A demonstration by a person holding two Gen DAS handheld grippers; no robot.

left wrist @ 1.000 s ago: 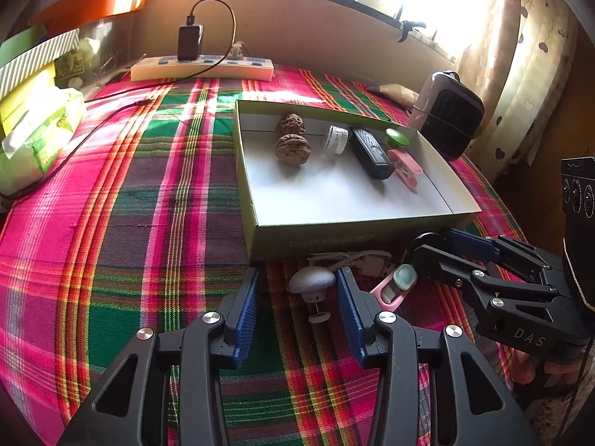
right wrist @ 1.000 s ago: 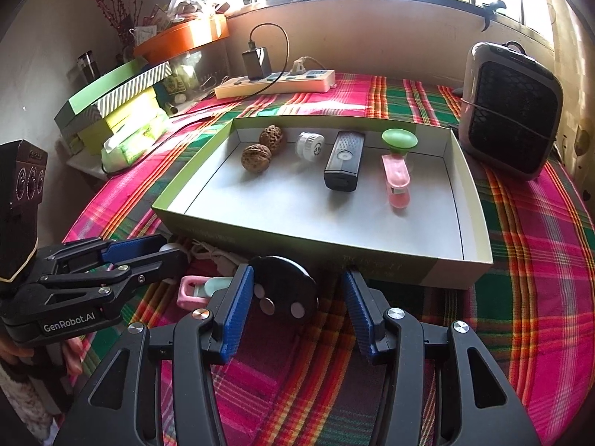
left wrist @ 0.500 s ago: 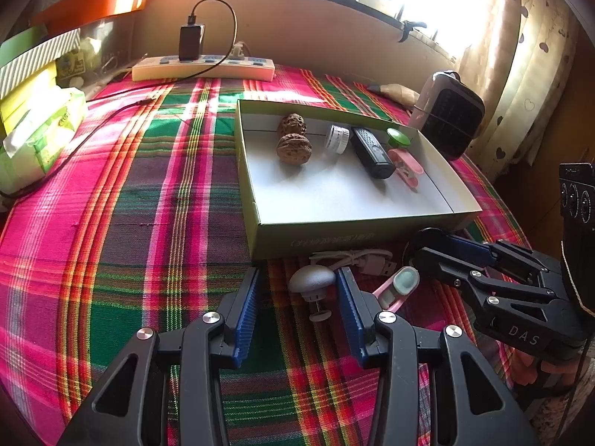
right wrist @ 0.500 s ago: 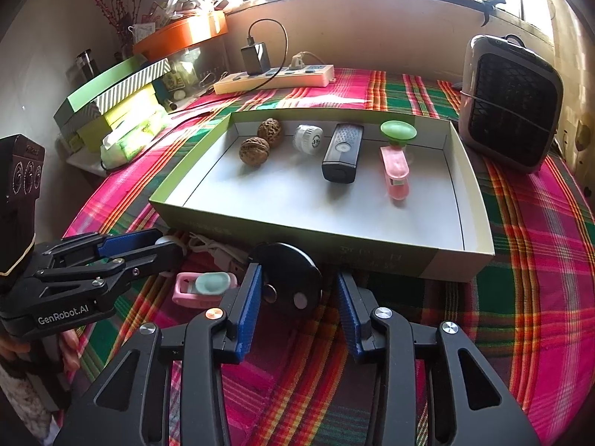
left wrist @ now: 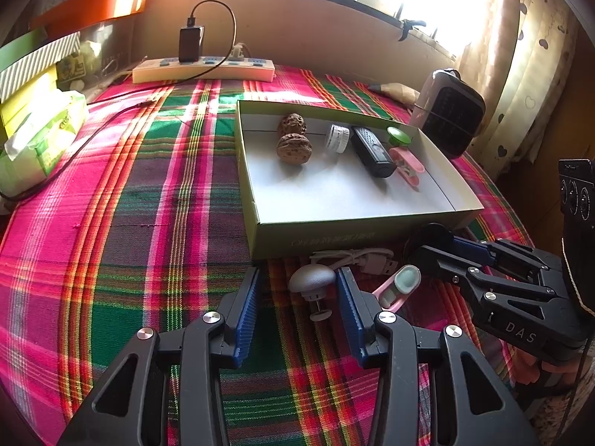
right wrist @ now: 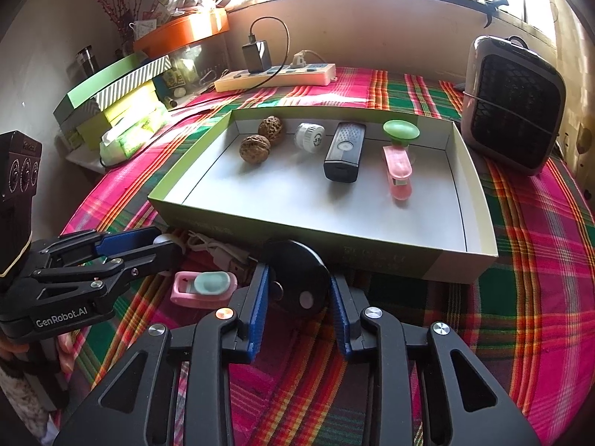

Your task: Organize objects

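A green-sided shallow box (left wrist: pixel 334 238) (right wrist: pixel 479 193) holds two walnuts (left wrist: pixel 293 148), a white cap (left wrist: pixel 337 138), a black device (left wrist: pixel 372 151), a green suction cup and a pink clip (right wrist: pixel 398 173). In front of it lie a grey mushroom-shaped knob (left wrist: pixel 311 281), a white USB cable (left wrist: pixel 357 258), a pink nail clipper (left wrist: pixel 398 288) (right wrist: pixel 204 288) and a black round disc (right wrist: pixel 297 278). My left gripper (left wrist: pixel 297 293) is open around the knob. My right gripper (right wrist: pixel 297 290) has its pads against the black disc.
A power strip with a charger (left wrist: pixel 204 68) lies at the back. A grey heater (right wrist: pixel 515 102) stands at the right. A tissue pack (left wrist: pixel 37 137) and stacked boxes (right wrist: pixel 111 93) sit at the left. The plaid cloth (left wrist: pixel 148 204) covers the table.
The right gripper's jaws have narrowed onto the black disc. The left gripper has stayed around the knob. The pink clipper has shifted slightly.
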